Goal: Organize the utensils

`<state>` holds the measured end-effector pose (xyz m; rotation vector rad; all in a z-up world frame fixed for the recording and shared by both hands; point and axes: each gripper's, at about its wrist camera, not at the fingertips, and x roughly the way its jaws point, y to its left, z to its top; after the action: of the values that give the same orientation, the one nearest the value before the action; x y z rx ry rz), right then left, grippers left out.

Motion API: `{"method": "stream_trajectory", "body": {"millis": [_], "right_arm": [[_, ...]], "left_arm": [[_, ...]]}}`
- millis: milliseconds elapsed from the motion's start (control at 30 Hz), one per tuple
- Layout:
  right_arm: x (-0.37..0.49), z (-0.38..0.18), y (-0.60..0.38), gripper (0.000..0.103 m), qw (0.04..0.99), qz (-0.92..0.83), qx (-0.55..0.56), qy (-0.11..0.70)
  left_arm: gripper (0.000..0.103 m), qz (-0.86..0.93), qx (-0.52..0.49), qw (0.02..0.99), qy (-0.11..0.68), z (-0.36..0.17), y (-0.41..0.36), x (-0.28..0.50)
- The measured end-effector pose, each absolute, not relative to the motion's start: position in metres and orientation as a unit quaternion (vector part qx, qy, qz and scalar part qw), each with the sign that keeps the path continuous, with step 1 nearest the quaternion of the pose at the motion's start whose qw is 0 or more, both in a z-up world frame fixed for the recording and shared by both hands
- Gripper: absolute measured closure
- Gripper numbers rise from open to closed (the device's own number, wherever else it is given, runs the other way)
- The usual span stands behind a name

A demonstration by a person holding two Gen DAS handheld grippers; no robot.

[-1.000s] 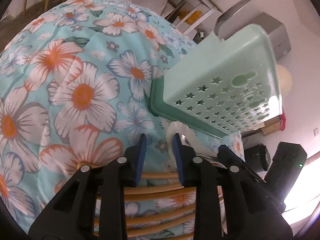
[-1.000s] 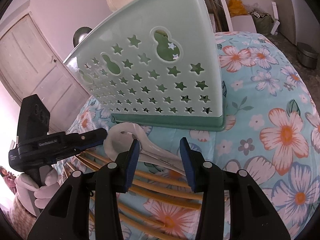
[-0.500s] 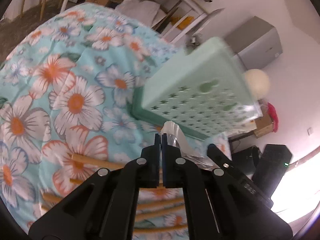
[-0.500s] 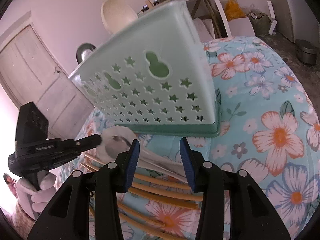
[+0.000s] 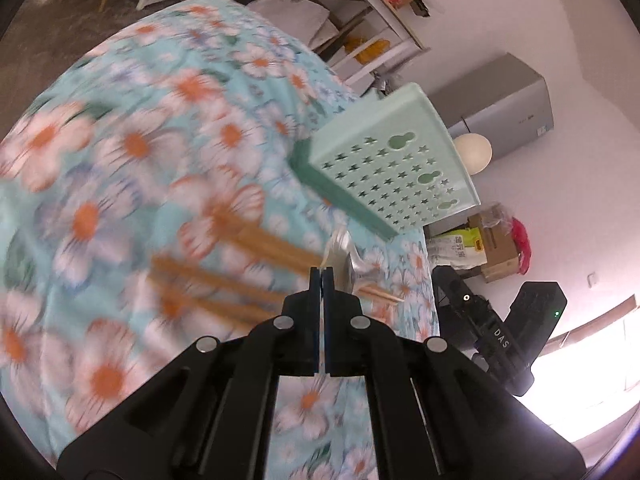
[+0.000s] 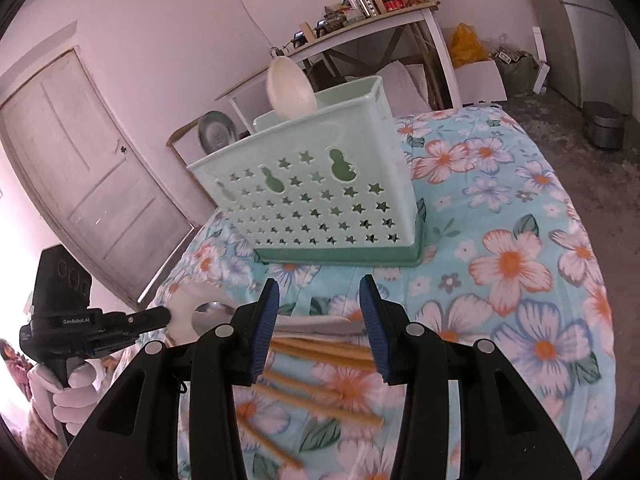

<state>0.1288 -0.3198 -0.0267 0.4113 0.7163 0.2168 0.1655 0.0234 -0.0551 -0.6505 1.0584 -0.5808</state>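
- Left wrist view: the left gripper (image 5: 322,274) is pinching the rim of a white spoon (image 5: 338,250) at its tips. The chopsticks (image 5: 224,276) are lying loose on the floral surface (image 5: 120,184) just ahead and left; the green basket (image 5: 390,166) is standing beyond, right. Shelves and a grey cabinet are lining the wall.
- Right wrist view: the right gripper (image 6: 320,322) is hanging released over spoon handles and chopsticks (image 6: 320,350). One spoon (image 6: 290,90) is already standing in the basket (image 6: 316,192) ahead; most utensils are waiting, I judge. A door is showing far left.

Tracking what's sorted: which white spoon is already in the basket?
The upright spoon standing in the basket, bowl above its rim. The other white spoon is down near the cloth, pinched in the left gripper.
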Motion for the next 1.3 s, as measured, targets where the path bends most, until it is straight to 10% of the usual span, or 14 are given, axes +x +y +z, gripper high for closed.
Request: {"method": "stream_trajectory", "body": {"millis": [433,700,1300], "right_arm": [[0.122,-0.037,-0.274,0.062,0.897,0.137,0.163,0.387],[0.124,-0.044,-0.238,0.062,0.895,0.147,0.116,0.405],[0.099,-0.081,-0.189,0.006,0.878,0.137,-0.034,0.457]], "left_arm": [[0.098,-0.205,-0.318,0.791,0.481,-0.082,0.099,0.121],[0.069,-0.209,-0.335,0.779,0.487,-0.093,0.097,0.112],[0.097,-0.153,-0.370,0.798,0.451,-0.108,0.097,0.121]]}}
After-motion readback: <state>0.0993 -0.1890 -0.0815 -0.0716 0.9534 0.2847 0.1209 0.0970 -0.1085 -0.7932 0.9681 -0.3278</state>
